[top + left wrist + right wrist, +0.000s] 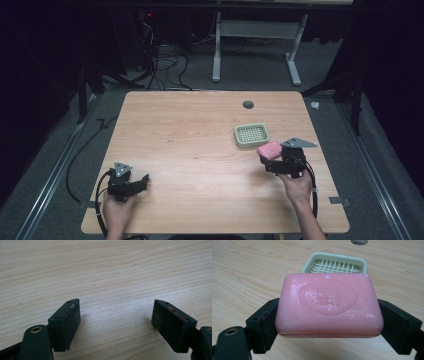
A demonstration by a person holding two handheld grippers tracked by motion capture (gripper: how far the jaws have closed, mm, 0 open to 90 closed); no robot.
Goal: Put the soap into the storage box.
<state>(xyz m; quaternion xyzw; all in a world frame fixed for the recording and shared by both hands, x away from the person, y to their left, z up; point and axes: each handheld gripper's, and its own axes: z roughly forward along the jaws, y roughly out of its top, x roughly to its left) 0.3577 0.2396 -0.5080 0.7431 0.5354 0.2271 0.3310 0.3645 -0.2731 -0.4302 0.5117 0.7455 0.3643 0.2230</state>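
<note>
Your right gripper (pixel 269 161) sits just on your side of the soap dish (pixel 251 135), pinching the pink soap bar (pixel 269 149) between its two jaws. In the right gripper view the soap bar (pixel 329 305) lies flat and level, its stamped face turned up, with a jaw pressed against each short end, and the pale green soap dish (pixel 336 263) with its grid floor shows just beyond the bar's far edge. The bar is above the wooden worktop (pixel 200 165); whether it clears the surface or rests on it you cannot tell from these views. Your right hand (pixel 297 188) wraps the gripper's body from behind, the forearm coming in from your edge of the worktop and angling slightly toward the dish, with the black cable trailing along the wrist and the grey three-cornered plate on top pointing away from the dish. Your left gripper (pixel 141 181) is well apart from the soap dish, low over the worktop near the corner on your side. Its jaws stand spread wide with bare wood between them, as the left gripper view shows (pixel 116 322), and they hold nothing. Your left hand (pixel 117 207) grips it from behind, the jaws pointing roughly toward the dish's side of the worktop. A small dark round hole (pixel 248 104) lies beyond the soap dish.
</note>
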